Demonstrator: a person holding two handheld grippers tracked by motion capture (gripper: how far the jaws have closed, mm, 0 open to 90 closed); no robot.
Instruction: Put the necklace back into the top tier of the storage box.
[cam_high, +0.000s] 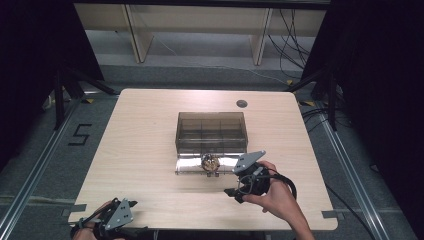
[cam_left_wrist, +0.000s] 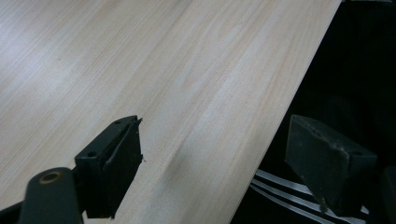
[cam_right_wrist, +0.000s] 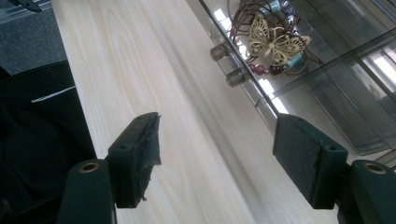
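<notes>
Right hand-held gripper (cam_right_wrist: 217, 158) agape beside butterfly bracelet (cam_right_wrist: 273, 39), smoky box (cam_high: 211, 131).

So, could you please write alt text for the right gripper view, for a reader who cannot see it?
The right gripper hangs with its two black jaws wide apart over a pale wooden table. Beyond them, a butterfly bracelet with beads lies on the clear lid of a storage box, beside two small knobs.

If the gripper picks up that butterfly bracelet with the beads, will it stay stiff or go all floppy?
Probably floppy: the butterfly bracelet looks like thin cord loops strung with beads, so they would likely dangle. The flat gold butterfly charm looks stiff. It seems light, and the smooth beads might slip from the jaws of the open right gripper.
</notes>
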